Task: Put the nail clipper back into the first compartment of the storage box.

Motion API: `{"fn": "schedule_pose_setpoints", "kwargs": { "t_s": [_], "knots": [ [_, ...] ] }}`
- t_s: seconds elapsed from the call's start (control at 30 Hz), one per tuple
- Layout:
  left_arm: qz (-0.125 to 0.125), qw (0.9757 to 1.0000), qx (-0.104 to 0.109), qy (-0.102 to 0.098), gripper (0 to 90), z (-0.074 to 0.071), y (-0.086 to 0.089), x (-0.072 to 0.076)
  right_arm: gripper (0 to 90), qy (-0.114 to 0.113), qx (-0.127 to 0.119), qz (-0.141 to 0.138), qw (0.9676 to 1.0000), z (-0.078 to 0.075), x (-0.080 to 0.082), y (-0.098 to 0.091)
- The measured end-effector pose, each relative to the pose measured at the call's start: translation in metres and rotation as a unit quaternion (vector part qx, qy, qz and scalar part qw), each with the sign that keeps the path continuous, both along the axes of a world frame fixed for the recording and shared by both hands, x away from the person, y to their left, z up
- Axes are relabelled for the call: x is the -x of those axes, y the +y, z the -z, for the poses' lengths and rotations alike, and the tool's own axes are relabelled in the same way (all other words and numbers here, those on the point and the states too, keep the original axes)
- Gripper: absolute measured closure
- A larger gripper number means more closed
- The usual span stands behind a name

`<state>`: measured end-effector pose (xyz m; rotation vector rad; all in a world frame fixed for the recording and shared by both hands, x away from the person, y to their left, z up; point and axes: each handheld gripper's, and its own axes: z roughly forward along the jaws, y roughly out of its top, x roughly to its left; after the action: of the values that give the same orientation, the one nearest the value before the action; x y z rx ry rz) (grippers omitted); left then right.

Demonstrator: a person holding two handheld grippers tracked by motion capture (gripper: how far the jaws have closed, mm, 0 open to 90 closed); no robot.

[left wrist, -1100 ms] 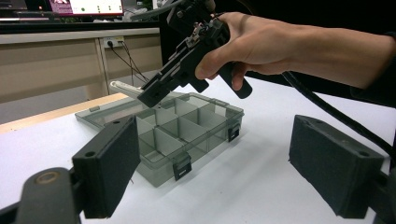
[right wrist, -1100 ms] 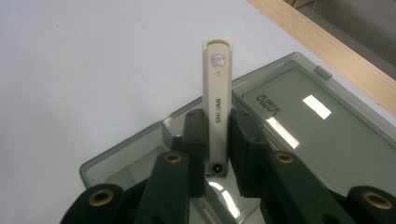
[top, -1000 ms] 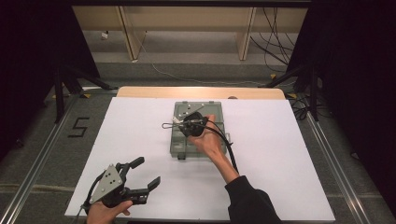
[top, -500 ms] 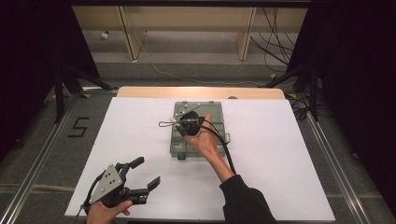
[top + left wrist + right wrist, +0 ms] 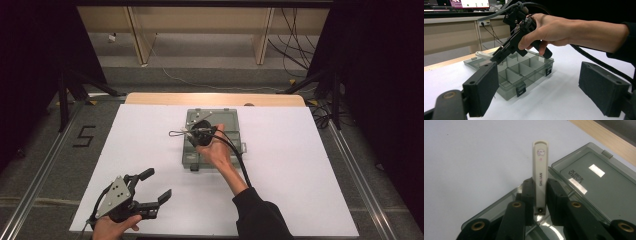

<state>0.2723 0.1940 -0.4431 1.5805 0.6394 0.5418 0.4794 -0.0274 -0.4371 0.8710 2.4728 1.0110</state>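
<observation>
My right gripper (image 5: 191,132) is shut on a cream nail clipper (image 5: 540,167), which points out past the box's left edge (image 5: 176,133). It hovers over the back left part of a grey see-through compartment box (image 5: 236,150) whose lid (image 5: 596,185) lies open behind it. In the left gripper view the right gripper (image 5: 499,53) tilts down over the compartments (image 5: 524,72), with the clipper (image 5: 482,54) at its tips. My left gripper (image 5: 159,184) is open near the table's front left edge, facing the box, nothing between its pads (image 5: 484,87).
White paper (image 5: 300,175) covers the table, with the box in its middle. A thick black cable (image 5: 240,160) trails from the right gripper along the forearm. A wooden strip (image 5: 150,98) runs along the far edge.
The right hand has shifted only slightly over the box, still gripping the clipper. The left gripper has stayed put.
</observation>
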Motion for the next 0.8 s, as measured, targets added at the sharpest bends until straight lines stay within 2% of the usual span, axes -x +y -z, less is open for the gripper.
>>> {"fn": "schedule_pose_setpoints", "kwargs": {
  "t_s": [0.07,0.13,0.2,0.23,0.37,0.4,0.57,0.73,0.8],
  "knots": [
    [0.0,1.0,0.001,0.0,15.9,0.0,0.0,0.0,77.1,0.01,0.005,-0.004,0.9999,0.0,0.0,-0.001],
    [0.0,1.0,0.001,0.001,15.9,0.0,0.0,0.0,77.1,0.012,0.002,-0.001,0.9999,0.001,-0.001,0.0],
    [0.0,1.0,0.001,0.0,15.9,0.0,0.0,0.0,77.1,0.002,0.003,-0.002,1.0,0.003,-0.002,0.001],
    [0.0,1.0,0.001,0.0,15.9,0.0,0.0,0.0,77.1,0.01,-0.002,0.006,0.9999,0.003,-0.001,0.002],
    [0.002,1.0,0.008,-0.002,15.9,0.0,-0.001,-0.001,77.1,0.018,0.005,0.003,0.9998,0.004,-0.002,0.003],
    [0.003,1.0,0.006,-0.005,16.0,0.0,0.0,-0.001,77.1,0.013,0.009,0.001,0.9999,0.004,-0.004,0.002],
    [0.002,1.0,0.009,-0.001,15.9,0.001,-0.001,-0.001,77.0,0.023,0.007,0.006,0.9997,0.006,-0.004,0.002],
    [0.003,1.0,0.006,-0.005,15.9,0.0,0.0,-0.001,77.1,0.027,0.007,0.01,0.9995,0.008,-0.005,0.003],
    [0.0,1.0,0.001,0.0,15.9,0.0,0.001,0.0,77.0,0.027,0.005,0.013,0.9995,0.011,-0.006,0.004]
  ]
}}
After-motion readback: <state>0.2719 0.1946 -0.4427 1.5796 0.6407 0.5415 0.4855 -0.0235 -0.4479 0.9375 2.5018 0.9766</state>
